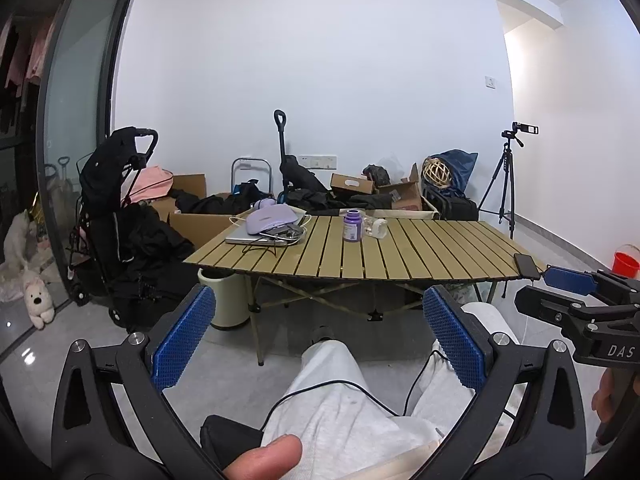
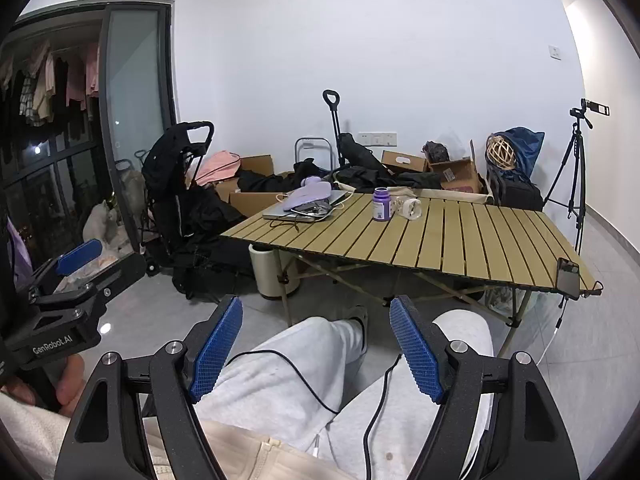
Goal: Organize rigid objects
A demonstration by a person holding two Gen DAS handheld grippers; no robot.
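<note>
A purple bottle (image 1: 352,226) (image 2: 381,204) stands on the slatted wooden table (image 1: 420,252) (image 2: 460,240), next to a clear glass jar (image 1: 377,228) (image 2: 409,208) lying on its side. A lilac case (image 1: 272,219) (image 2: 308,196) rests on a laptop (image 1: 244,238) (image 2: 280,214) with cables at the far left. A black phone (image 1: 527,266) (image 2: 567,273) lies at the table's near right corner. My left gripper (image 1: 318,340) and right gripper (image 2: 316,344) are both open and empty, held over the person's lap, well short of the table. The right gripper also shows in the left wrist view (image 1: 568,280).
A black stroller (image 1: 120,208) and a plush toy (image 1: 38,302) stand left. Cardboard boxes (image 1: 192,220) and bags pile up behind the table. A white bin (image 1: 226,300) sits under it. A tripod with a camera (image 1: 508,172) and a red bucket (image 1: 626,264) are to the right.
</note>
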